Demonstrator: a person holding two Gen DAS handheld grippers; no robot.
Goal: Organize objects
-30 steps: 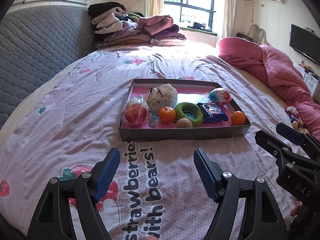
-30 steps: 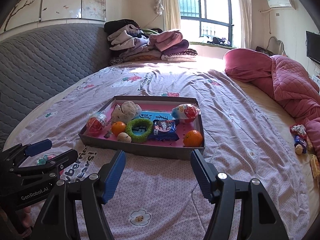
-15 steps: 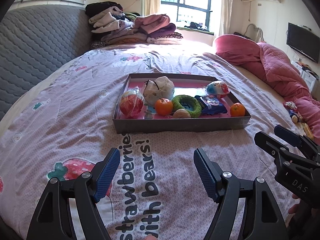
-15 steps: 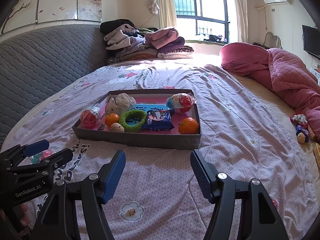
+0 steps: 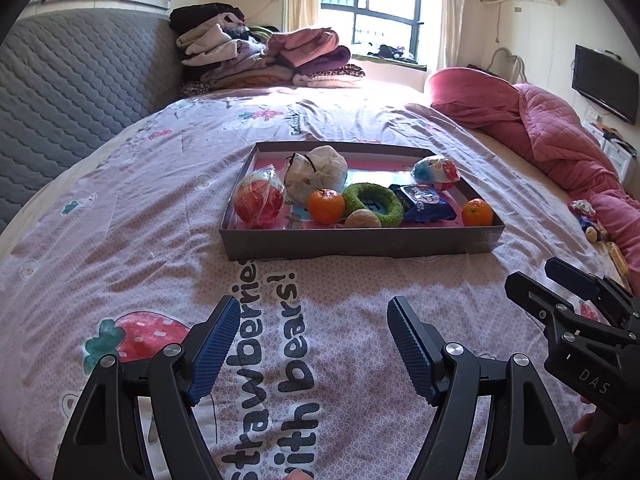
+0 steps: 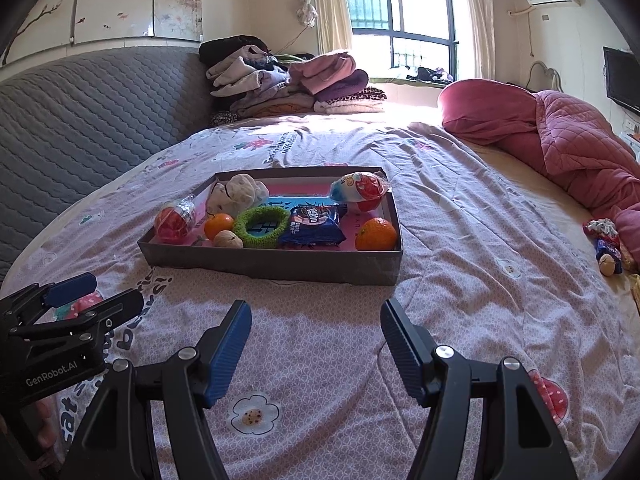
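A shallow grey box (image 5: pixel 360 246) (image 6: pixel 276 266) with a pink floor rests on the bed. Inside lie a red wrapped ball (image 5: pixel 259 201), a white pouch (image 5: pixel 318 172), two oranges (image 5: pixel 326 206) (image 5: pixel 477 212), a green ring (image 5: pixel 372 204), a walnut (image 5: pixel 362 219), a blue snack packet (image 5: pixel 426 202) and a wrapped egg toy (image 5: pixel 435 171). My left gripper (image 5: pixel 312 320) is open above the bedspread, short of the box's near wall. My right gripper (image 6: pixel 316 320) is open too, beside it on the right, holding nothing.
A pink quilt (image 5: pixel 560 140) is heaped at the right. Small toys (image 6: pixel 606 248) lie by it near the bed edge. Folded clothes (image 5: pixel 260 56) are piled at the far end. A grey padded headboard (image 5: pixel 72 88) runs along the left.
Both grippers have moved forward toward the box, which looms larger. Both stay open and the items in the box have not moved.
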